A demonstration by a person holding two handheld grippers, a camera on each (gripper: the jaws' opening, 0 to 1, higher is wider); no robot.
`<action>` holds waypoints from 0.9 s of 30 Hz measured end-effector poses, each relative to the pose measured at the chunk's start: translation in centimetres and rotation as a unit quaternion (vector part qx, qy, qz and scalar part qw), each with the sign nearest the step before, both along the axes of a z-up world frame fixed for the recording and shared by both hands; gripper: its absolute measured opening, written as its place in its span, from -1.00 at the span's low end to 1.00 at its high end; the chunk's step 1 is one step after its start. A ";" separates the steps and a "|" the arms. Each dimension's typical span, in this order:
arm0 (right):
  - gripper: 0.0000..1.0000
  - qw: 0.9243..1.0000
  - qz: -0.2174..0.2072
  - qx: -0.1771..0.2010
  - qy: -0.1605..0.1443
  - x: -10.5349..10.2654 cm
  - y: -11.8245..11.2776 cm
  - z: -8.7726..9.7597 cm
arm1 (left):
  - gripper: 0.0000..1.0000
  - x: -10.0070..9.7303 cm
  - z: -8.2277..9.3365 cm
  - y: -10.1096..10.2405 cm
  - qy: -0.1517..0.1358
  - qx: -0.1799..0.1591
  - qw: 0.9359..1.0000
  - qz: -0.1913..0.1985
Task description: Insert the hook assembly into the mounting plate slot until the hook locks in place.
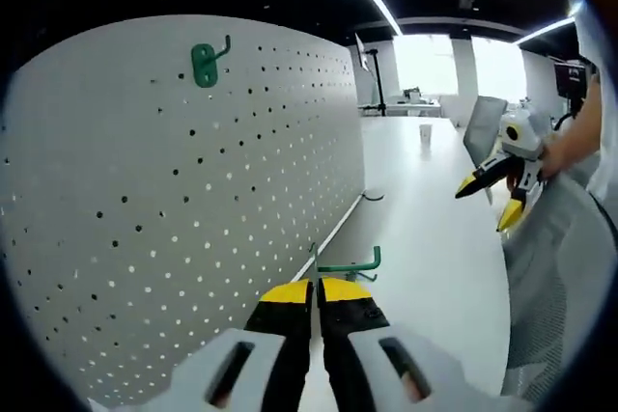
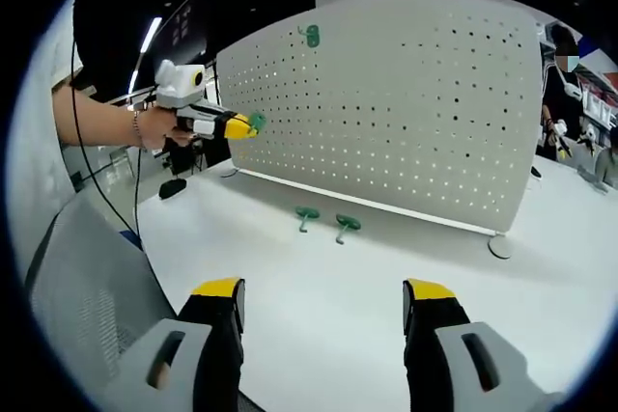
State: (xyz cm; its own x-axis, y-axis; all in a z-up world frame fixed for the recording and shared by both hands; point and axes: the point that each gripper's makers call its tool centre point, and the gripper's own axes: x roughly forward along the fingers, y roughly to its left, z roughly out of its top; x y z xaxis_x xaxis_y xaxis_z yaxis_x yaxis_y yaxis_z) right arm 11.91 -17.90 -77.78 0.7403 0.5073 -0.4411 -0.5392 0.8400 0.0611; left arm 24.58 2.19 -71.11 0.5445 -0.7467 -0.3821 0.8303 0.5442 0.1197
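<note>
A white pegboard [image 1: 183, 200] stands upright on the white table [image 1: 425, 238], with one green hook [image 1: 204, 63] hung near its top. My left gripper [image 1: 316, 287] is shut on another green hook [image 1: 350, 265], held just off the board's lower edge. From the right gripper view the left gripper [image 2: 237, 125] holds that hook [image 2: 256, 122] close to the pegboard [image 2: 386, 103], well below the mounted hook [image 2: 310, 36]. Two loose green hooks [image 2: 307, 214] [image 2: 347, 225] lie on the table before the board. My right gripper [image 2: 323, 301] is open and holds nothing; it also hangs at the right [image 1: 502, 190].
A grey mesh chair back [image 2: 87, 287] stands beside the table edge. A small black object [image 2: 174, 187] lies on the table left of the board. The board's round foot [image 2: 499, 246] sits at its right end. A cup [image 1: 425, 132] stands far down the table.
</note>
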 end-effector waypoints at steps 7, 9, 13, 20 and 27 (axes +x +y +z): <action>0.28 1.000 0.000 0.001 -0.004 0.0 0.0 0.2 | -0.97 -1.5 1.5 -0.2 -0.011 -0.027 1.000 0.010; 0.28 1.000 0.000 0.003 -0.005 0.1 0.0 0.3 | -0.97 -1.8 1.9 -0.2 -0.019 -0.030 0.999 0.010; 0.28 1.000 0.000 0.003 -0.007 0.1 0.0 0.3 | -0.97 -2.2 2.9 0.0 -0.024 -0.050 0.998 0.019; 0.28 1.000 -0.006 0.009 -0.009 0.2 -0.1 0.5 | -0.97 -3.1 4.4 0.1 -0.034 -0.072 0.996 0.030; 0.27 1.000 -0.009 0.012 -0.009 0.2 -0.2 0.6 | -0.96 -3.6 6.7 0.6 -0.043 -0.113 0.991 0.050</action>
State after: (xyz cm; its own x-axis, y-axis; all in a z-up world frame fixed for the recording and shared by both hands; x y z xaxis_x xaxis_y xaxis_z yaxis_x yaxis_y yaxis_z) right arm 12.09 -18.08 -77.21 0.7569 0.5044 -0.4155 -0.5258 0.8476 0.0711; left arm 20.98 2.78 -64.37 0.6431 -0.7489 -0.1601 0.7632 0.6439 0.0537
